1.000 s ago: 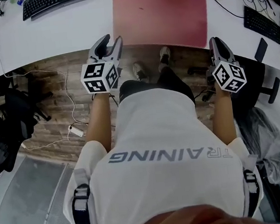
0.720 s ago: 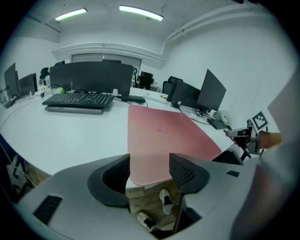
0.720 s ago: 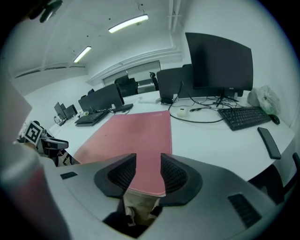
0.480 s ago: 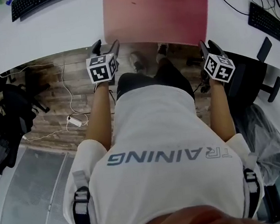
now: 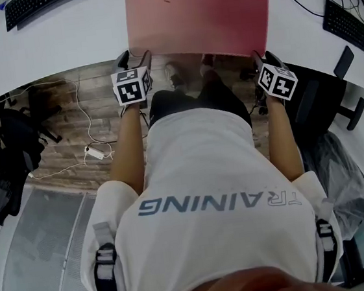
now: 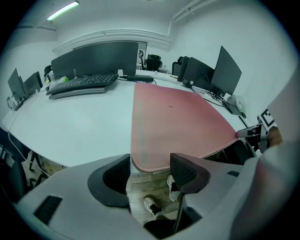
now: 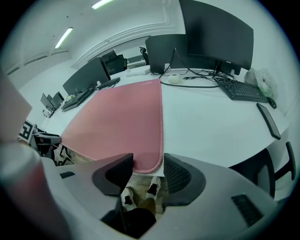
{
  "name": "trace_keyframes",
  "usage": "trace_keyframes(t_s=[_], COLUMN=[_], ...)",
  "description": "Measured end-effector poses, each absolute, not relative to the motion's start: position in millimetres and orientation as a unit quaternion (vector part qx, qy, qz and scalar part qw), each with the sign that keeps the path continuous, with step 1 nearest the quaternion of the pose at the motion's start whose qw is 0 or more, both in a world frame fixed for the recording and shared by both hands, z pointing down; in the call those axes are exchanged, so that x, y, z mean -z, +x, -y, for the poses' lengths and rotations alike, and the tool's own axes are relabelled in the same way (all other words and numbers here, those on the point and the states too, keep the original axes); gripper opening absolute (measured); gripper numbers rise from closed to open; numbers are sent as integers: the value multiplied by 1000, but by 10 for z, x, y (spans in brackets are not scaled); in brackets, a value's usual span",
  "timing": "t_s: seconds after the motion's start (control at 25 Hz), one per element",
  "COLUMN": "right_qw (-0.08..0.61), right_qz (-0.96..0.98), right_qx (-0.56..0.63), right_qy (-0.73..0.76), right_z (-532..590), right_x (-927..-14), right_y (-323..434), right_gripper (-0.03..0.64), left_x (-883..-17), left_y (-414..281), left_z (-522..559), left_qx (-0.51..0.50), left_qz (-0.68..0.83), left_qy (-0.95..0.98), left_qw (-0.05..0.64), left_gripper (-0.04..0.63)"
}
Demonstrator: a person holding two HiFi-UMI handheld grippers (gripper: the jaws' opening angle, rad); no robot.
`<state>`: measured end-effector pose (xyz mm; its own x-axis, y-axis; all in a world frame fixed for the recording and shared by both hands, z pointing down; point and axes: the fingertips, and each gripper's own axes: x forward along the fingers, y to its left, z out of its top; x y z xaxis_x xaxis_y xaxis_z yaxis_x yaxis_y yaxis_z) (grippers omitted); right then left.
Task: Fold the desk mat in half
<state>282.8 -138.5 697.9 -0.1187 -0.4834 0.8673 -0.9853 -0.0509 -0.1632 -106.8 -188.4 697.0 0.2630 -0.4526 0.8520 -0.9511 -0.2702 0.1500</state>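
The pink desk mat (image 5: 199, 12) lies flat on the white desk (image 5: 59, 44), its near edge overhanging the desk's curved cut-out. My left gripper (image 5: 135, 57) is at the mat's near left corner. In the left gripper view that corner (image 6: 150, 164) sits between the left gripper's (image 6: 150, 169) jaws, which are closing but do not touch it. My right gripper (image 5: 262, 59) is at the near right corner. In the right gripper view the mat (image 7: 117, 122) reaches in between the right gripper's (image 7: 147, 171) opening jaws, clear of both pads.
A black keyboard (image 5: 41, 2) lies at the desk's far left, another keyboard (image 5: 344, 22) and a dark phone (image 5: 344, 62) at the right among cables. Monitors (image 6: 93, 58) stand behind the mat. Office chairs (image 5: 6, 148) flank the person, whose feet are under the desk.
Both grippers have moved forward up to the mat's near corners. Their jaws stand wider apart than a second ago, the right one from nearly shut.
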Motion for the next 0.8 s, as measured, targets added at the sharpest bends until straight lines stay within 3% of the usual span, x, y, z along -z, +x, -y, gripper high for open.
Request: trace_keyframes(t_s=[0.08, 0.28, 0.56, 0.8], right_qw=[304, 326, 305, 274], right_qz=[612, 606, 604, 619], right_qx=[-417, -419, -423, -420], right_qy=[598, 593, 602, 605], right_z=[1383, 1410, 1417, 1412], right_x=[-6979, -6959, -6904, -6856], right_y=[2849, 2747, 2655, 2665], right_gripper=[216, 173, 90, 69], left_x=[-6977, -6975, -6954, -6930], left_y=[-1035, -1083, -1078, -951], left_z=[1905, 1928, 1887, 1884], left_qx=[-358, -355, -359, -345], left_qz=[490, 501, 495, 491], left_qy=[708, 699, 702, 705], left_qw=[362, 368, 364, 379], left_gripper=[244, 245, 216, 123])
